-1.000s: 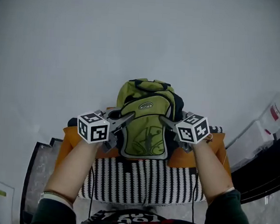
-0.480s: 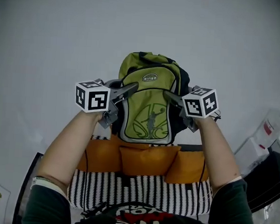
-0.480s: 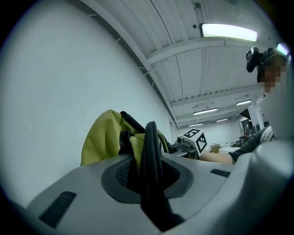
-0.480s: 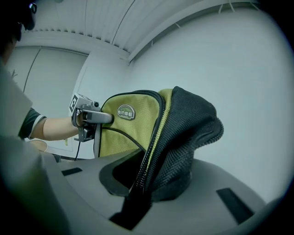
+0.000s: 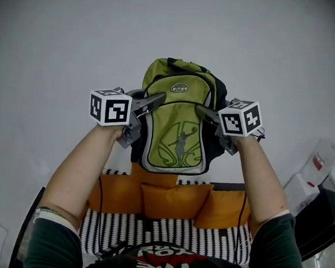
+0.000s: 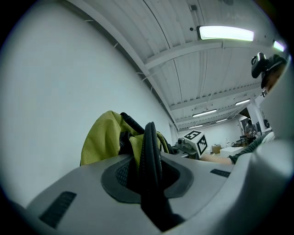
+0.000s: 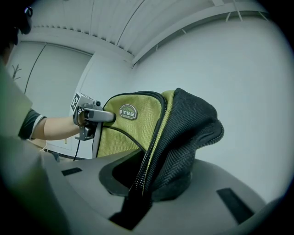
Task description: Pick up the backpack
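Backpack (image 5: pixel 178 138), green, oval "BINBE" badge (image 5: pixel 179 88)

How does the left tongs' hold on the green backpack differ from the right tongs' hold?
The left tongs pinch a thin black strap of the green-and-black fabric backpack; the right tongs bite a bulky fold of black mesh edged with a zip. The left tongs hold the bag's left side, the right tongs its right side. Both are shut on it, level with each other.

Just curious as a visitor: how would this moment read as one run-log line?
green-and-black fabric backpack: held up, orange cushions below | left gripper: shut on backpack | right gripper: shut on backpack
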Tool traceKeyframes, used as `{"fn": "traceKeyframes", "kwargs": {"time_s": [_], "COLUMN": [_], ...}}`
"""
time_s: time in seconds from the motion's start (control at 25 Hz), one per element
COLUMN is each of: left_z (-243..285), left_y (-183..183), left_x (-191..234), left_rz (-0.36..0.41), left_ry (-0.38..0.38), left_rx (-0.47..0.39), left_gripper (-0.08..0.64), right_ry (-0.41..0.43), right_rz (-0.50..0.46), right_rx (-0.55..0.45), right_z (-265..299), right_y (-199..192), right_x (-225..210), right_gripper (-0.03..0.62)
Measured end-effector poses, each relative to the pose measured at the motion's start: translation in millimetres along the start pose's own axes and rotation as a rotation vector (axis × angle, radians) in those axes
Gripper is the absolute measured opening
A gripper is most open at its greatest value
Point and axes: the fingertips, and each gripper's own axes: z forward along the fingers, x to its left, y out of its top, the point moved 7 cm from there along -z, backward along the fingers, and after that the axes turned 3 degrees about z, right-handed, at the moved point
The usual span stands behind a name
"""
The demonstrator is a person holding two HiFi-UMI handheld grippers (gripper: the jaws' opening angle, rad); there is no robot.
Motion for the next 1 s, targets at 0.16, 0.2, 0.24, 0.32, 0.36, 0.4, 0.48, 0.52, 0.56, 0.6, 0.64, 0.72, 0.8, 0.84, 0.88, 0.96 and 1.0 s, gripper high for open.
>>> {"fn": "traceKeyframes", "kwargs": {"time_s": [0.16, 0.2, 0.24, 0.32, 0.36, 0.4, 0.48, 0.52, 0.56, 0.6, 0.64, 0.72, 0.8, 0.84, 0.88, 0.96, 1.0], "left_z": [0.7, 0.7, 0.6, 0.6, 0.6, 0.5, 0.6, 0.8, 1.0, 1.4, 1.7, 2.3, 3.1, 3.5, 3.9, 4.8, 5.3], "left_y": [0.2, 0.2, 0.1, 0.2, 0.2, 0.0, -0.2, 0.0, 0.3, 0.6, 0.8, 0.6, 0.0, 0.2, 0.8, 2.0, 2.1], "left_x": [0.6, 0.6, 0.5, 0.7, 0.9, 1.1, 1.2, 1.4, 1.6, 1.8, 2.0, 2.5, 3.2, 3.7, 4.3, 5.3, 5.7], "left_rz": [0.001, 0.000, 0.001, 0.002, 0.002, 0.002, -0.001, -0.003, -0.005, -0.007, -0.009, -0.010, -0.012, -0.014, -0.017, -0.024, -0.026], "left_ry": [-0.001, -0.002, -0.003, -0.004, -0.004, -0.005, -0.008, -0.010, -0.012, -0.013, -0.015, -0.019, -0.023, -0.024, -0.025, -0.024, -0.024], "left_rx": [-0.009, -0.011, -0.014, -0.021, -0.024, -0.027, -0.031, -0.032, -0.034, -0.036, -0.038, -0.045, -0.051, -0.052, -0.051, -0.047, -0.046], "left_gripper": [0.069, 0.069, 0.069, 0.068, 0.067, 0.067, 0.067, 0.067, 0.067, 0.067, 0.066, 0.066, 0.066, 0.066, 0.066, 0.066, 0.066], "right_ry": [0.000, -0.001, -0.002, -0.005, -0.005, -0.005, -0.004, -0.004, -0.003, -0.002, -0.001, -0.001, -0.001, -0.001, 0.000, 0.004, 0.005], "right_rz": [-0.010, -0.014, -0.018, -0.026, -0.028, -0.030, -0.032, -0.032, -0.032, -0.032, -0.031, -0.030, -0.029, -0.028, -0.026, -0.022, -0.020], "right_rx": [-0.005, -0.007, -0.009, -0.012, -0.013, -0.014, -0.014, -0.014, -0.013, -0.013, -0.014, -0.015, -0.015, -0.014, -0.013, -0.011, -0.010], "right_z": [0.6, 0.6, 0.6, 0.9, 1.1, 1.2, 1.2, 1.3, 1.4, 1.5, 1.6, 2.0, 2.4, 2.7, 3.0, 3.5, 3.6], "right_y": [-0.1, -0.1, -0.1, 0.1, 0.1, 0.1, -0.1, -0.1, 0.0, 0.1, 0.1, -0.6, -1.7, -1.8, -1.6, -1.0, -1.0], "right_x": [-0.7, -0.5, -0.4, -0.4, -0.3, -0.1, 0.1, -0.1, -0.4, -0.8, -1.1, -1.4, -1.8, -2.1, -2.6, -3.5, -4.0], "right_gripper": [0.086, 0.086, 0.086, 0.086, 0.086, 0.086, 0.086, 0.086, 0.086, 0.086, 0.086, 0.086, 0.086, 0.086, 0.086, 0.086, 0.086]}}
